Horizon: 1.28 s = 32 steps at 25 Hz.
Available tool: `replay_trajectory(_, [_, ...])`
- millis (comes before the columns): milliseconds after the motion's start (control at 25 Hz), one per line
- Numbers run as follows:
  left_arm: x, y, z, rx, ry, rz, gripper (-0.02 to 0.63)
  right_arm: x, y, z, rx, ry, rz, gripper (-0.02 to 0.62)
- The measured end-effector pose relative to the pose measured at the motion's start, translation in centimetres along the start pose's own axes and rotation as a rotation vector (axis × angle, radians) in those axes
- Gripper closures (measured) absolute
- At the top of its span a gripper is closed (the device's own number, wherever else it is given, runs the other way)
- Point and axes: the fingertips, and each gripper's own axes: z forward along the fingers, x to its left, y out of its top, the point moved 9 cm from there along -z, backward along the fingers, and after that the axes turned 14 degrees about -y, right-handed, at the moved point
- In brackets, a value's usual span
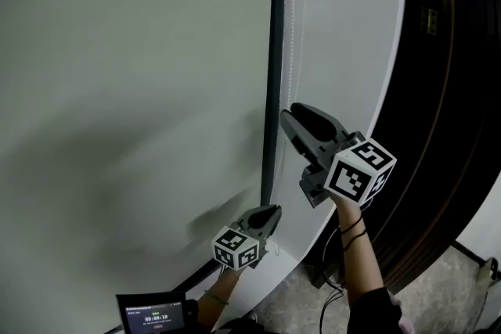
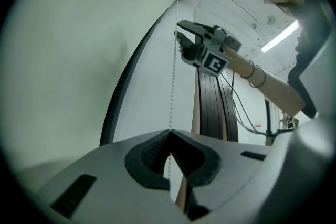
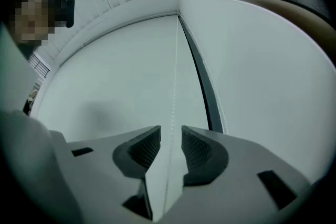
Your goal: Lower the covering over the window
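Blind (image 1: pixel 117 74), pale green sheet, fills left and centre of head view, bordered by dark frame (image 1: pixel 274 51) on its right side and at the lower corner. White wall strip (image 1: pixel 344 35) sits right of the frame, dark panels (image 1: pixel 450 90) far right. Right gripper (image 1: pixel 288 112) mid-frame, jaws apart; bead chain (image 1: pixel 290 27) runs through the gap, pads clear of it. Left gripper (image 1: pixel 272 212) lower centre, below the right one, jaws clamped on the same chain. Small lit screen (image 1: pixel 155 317) at bottom edge.
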Motion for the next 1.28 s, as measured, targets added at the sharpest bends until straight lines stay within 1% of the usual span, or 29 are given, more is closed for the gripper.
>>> replay_trajectory(80, [0.1, 0.0, -0.1, -0.002, 0.001, 0.001, 0.604, 0.5, 1.7, 1.2, -0.022, 0.03, -0.013, 0.486])
replay_trajectory(160, [0.0, 0.0, -0.5, -0.007, 0.005, 0.002, 0.604, 1.0, 2.8, 1.9, -0.038, 0.026, -0.036, 0.495])
replay_trajectory(200, [0.0, 0.1, -0.6, -0.011, 0.007, 0.002, 0.604, 1.1, 3.1, 2.1, -0.038, 0.011, -0.052, 0.548])
replay_trajectory(240, [-0.1, 0.0, -0.7, -0.012, 0.01, 0.001, 0.604, 1.2, 3.2, 2.2, -0.037, -0.004, -0.064, 0.574])
replay_trajectory(320, [-0.1, -0.4, -0.9, 0.023, 0.015, -0.002, 0.604, 1.3, 2.5, 2.0, -0.028, -0.022, -0.066, 0.578])
replay_trajectory(400, [-0.1, -2.0, -1.4, 0.102, 0.024, -0.016, 0.604, 1.1, 0.5, 1.7, -0.003, -0.045, -0.058, 0.578])
replay_trajectory(520, [-0.2, -5.7, -3.0, 0.19, 0.056, -0.095, 0.604, 0.4, -4.2, 0.5, 0.041, -0.085, 0.015, 0.578])
replay_trajectory(560, [-0.4, -7.1, -3.6, 0.238, 0.062, -0.116, 0.604, 0.3, -5.9, 0.0, 0.063, -0.101, 0.038, 0.578])
replay_trajectory(680, [-1.6, -11.6, -5.1, 0.448, 0.05, -0.137, 0.604, 0.3, -11.8, -1.7, 0.168, -0.15, 0.071, 0.58])
replay_trajectory(720, [-2.2, -13.2, -5.9, 0.5, 0.049, -0.148, 0.604, 0.5, -13.8, -2.3, 0.201, -0.163, 0.082, 0.58])
replay_trajectory(760, [-2.8, -14.6, -6.7, 0.529, 0.057, -0.169, 0.604, 0.7, -15.6, -3.0, 0.227, -0.174, 0.099, 0.58])
replay_trajectory(880, [-4.2, -17.4, -9.0, 0.539, 0.102, -0.231, 0.603, 1.3, -19.7, -4.6, 0.285, -0.2, 0.133, 0.581])
replay_trajectory(1000, [-4.8, -18.7, -10.1, 0.567, 0.115, -0.222, 0.603, 1.8, -22.2, -5.8, 0.33, -0.217, 0.143, 0.583])
replay_trajectory(1080, [-4.8, -18.8, -10.4, 0.56, 0.118, -0.219, 0.603, 2.3, -24.0, -6.3, 0.378, -0.226, 0.137, 0.583])
replay_trajectory(1200, [-4.5, -18.0, -10.7, 0.51, 0.139, -0.226, 0.603, 3.1, -27.6, -7.3, 0.483, -0.249, 0.113, 0.583])
replay_trajectory(1280, [-4.4, -17.1, -10.7, 0.486, 0.142, -0.217, 0.603, 3.5, -30.3, -8.6, 0.559, -0.267, 0.114, 0.583])
